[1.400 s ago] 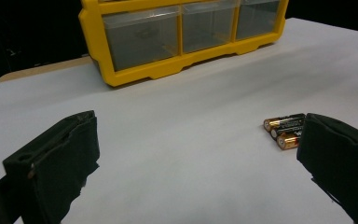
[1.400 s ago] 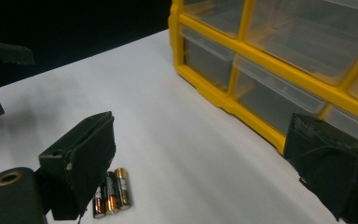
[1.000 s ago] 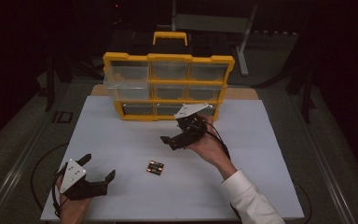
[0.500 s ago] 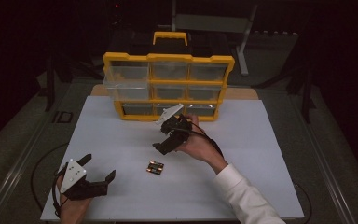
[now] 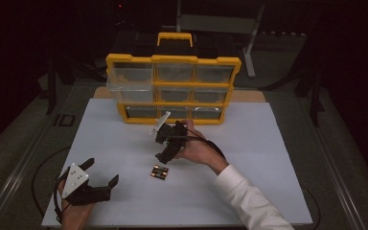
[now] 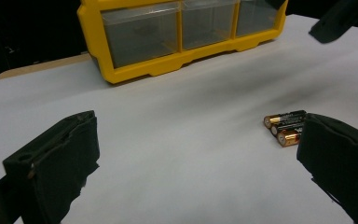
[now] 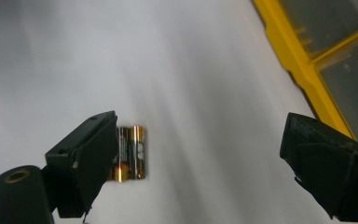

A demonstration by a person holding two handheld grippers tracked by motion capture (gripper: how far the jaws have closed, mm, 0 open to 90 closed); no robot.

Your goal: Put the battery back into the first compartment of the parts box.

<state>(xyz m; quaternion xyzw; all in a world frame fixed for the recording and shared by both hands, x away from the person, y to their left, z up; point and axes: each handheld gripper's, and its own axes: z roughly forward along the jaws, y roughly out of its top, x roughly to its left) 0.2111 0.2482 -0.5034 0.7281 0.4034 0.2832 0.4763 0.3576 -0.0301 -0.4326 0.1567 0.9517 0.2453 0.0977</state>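
A small cluster of black-and-gold AA batteries [image 5: 159, 172] lies side by side on the white table [image 5: 268, 158]. My right gripper [image 5: 161, 146] hovers just above and behind them, open and tilted down toward them. In the right gripper view the batteries [image 7: 131, 152] sit beside the left jaw, partly hidden by it, and the right gripper [image 7: 205, 163] holds nothing. My left gripper [image 5: 101, 171] rests open near the front left edge. In the left gripper view the batteries [image 6: 286, 127] lie by the right jaw of the left gripper [image 6: 196, 163], which is empty.
A yellow organizer [image 5: 172, 88] with clear drawers and a carry handle stands at the back of the table; its upper left drawer [image 5: 127, 84] is pulled partly out. The organizer [image 6: 182, 32] also rises ahead of the left gripper. Dark floor surrounds the table.
My right gripper has swung from in front of the organizer leftward and down toward the batteries, tipping its jaws toward them. The left gripper and batteries have stayed put.
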